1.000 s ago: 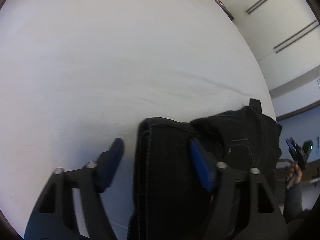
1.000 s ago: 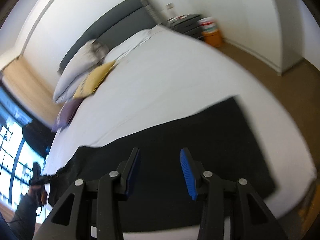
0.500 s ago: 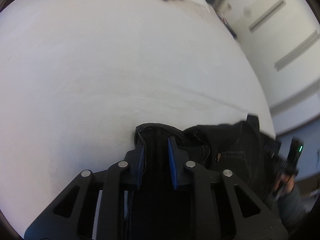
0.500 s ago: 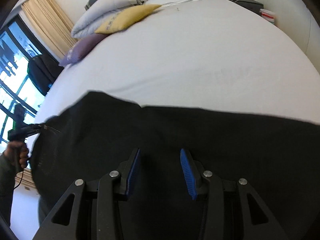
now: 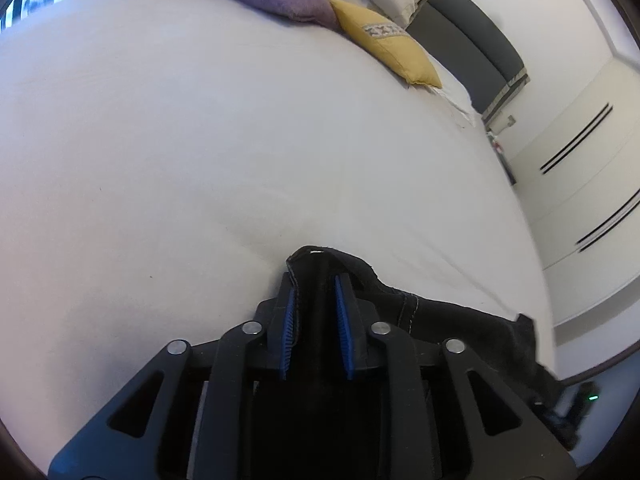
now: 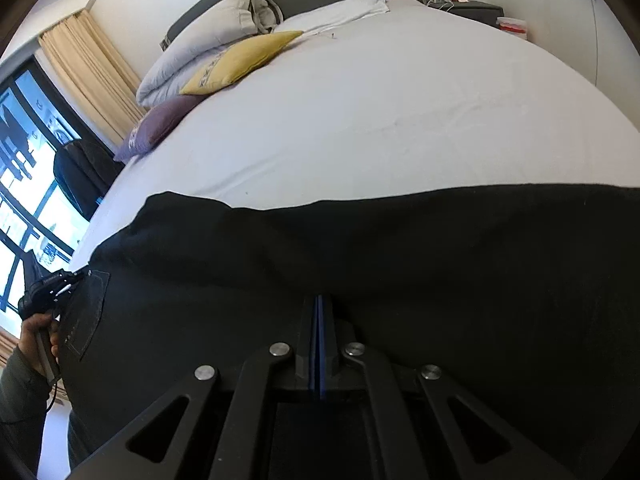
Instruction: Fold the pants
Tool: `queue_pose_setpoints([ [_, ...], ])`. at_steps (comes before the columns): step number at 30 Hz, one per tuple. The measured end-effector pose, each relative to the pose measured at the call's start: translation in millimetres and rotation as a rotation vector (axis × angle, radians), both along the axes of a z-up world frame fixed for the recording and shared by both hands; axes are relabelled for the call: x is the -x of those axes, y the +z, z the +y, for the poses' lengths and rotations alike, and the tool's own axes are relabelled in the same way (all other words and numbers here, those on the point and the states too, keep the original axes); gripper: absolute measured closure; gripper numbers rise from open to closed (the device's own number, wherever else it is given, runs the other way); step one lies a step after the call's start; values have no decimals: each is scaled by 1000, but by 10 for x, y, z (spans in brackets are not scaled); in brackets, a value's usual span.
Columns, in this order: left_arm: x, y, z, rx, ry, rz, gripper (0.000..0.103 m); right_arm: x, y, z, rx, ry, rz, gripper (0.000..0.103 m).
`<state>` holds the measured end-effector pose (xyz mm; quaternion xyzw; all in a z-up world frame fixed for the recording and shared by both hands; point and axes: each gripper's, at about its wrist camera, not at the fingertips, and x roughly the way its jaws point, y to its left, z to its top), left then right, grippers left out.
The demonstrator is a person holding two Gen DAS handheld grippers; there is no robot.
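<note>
Two grippers: both are clamped on the one pair of pants, one at each side of the garment.
Pants [image 6: 400, 256]: black denim with pale stitching, spread wide across the near part of the bed; the far edge runs as a nearly straight dark line against the white sheet, and a stitched back pocket shows at the left end in the right wrist view.
Pants corner [image 5: 320, 264]: a thick folded edge with a seam rises in a small peak between the blue pads, the rest of the cloth trailing off to the right in rumpled folds.
Left gripper [image 5: 316, 316]: jaws clenched on that thick edge, a band of black cloth filling the gap between the pads.
Right gripper [image 6: 319, 320]: jaws pressed together until the blue pads meet, pinching the cloth low in the middle of the garment.
Bed [image 5: 240, 140]: white sheet, mostly smooth with faint creases near the pants.
Cushions: a yellow cushion [image 6: 244, 60] and a purple cushion [image 6: 160, 128] lie at the head of the bed, well apart from the pants, beside white pillows [image 6: 208, 36].
Left hand [image 6: 38, 336]: seen at the left edge of the right wrist view, wrapped around the gripper handle.
</note>
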<state>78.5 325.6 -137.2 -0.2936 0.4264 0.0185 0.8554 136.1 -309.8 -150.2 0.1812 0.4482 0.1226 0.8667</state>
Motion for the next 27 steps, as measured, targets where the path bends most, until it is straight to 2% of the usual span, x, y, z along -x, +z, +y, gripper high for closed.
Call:
queue_pose_setpoints([
  [1, 29, 58, 32, -14, 2, 13, 65, 5, -2, -37, -25, -3, 6, 103],
  [3, 98, 243, 24, -84, -18, 8, 61, 23, 16, -92, -40, -5, 15, 103],
  [5, 202, 558, 6, -230, -7, 16, 62, 43, 58, -110, -67, 7, 17, 91],
  [6, 250, 726, -34, -299, 1, 5, 62, 36, 75, -94, -80, 13, 10, 80],
  [7, 302, 950, -115, -337, -14, -45, 62, 48, 80, -78, -89, 24, 0, 71],
  [8, 331, 1087, -182, -332, -44, -89, 62, 56, 83, -42, -84, 37, -13, 69],
  [9, 328, 1220, -347, -326, -109, -140, 62, 69, 89, 5, -61, 49, -29, 65],
  [10, 285, 1271, -547, -323, -184, -154, 62, 68, 100, 59, -38, 56, -39, 60],
  [12, 110, 1161, -1109, -267, -406, -130, 62, 22, 124, 168, -19, 69, -48, 52],
  [13, 29, 1031, -1310, -240, -474, -105, 62, 27, 134, 195, -7, 80, -53, 51],
  [15, -156, 714, -1617, -243, -525, -41, 62, 15, 135, 243, 16, 89, -62, 51],
  [16, -272, 529, -1687, -235, -528, -11, 62, 24, 129, 238, 15, 94, -69, 51],
  [18, -457, 200, -1630, -269, -459, 45, 65, 22, 122, 210, -10, 95, -74, 52],
  [19, -495, 99, -1499, -210, -415, 34, 70, 18, 121, 168, -30, 91, -68, 52],
  [20, -494, 99, -1388, -189, -383, 24, 86, 31, 133, 132, -36, 86, -59, 52],
  [21, -496, 109, -1311, -187, -349, 28, 92, 30, 165, 118, -31, 79, -45, 53],
  [23, -485, 129, -1235, -152, -335, 13, 92, 29, 290, 70, -35, 38, -15, 52],
  [25, -474, 158, -1277, -170, -335, 2, 92, -4, 475, 67, -125, 13, -47, 52],
  [27, -387, 207, -1217, -205, -335, 0, 92, -131, 693, 307, -186, 82, -93, 50],
])
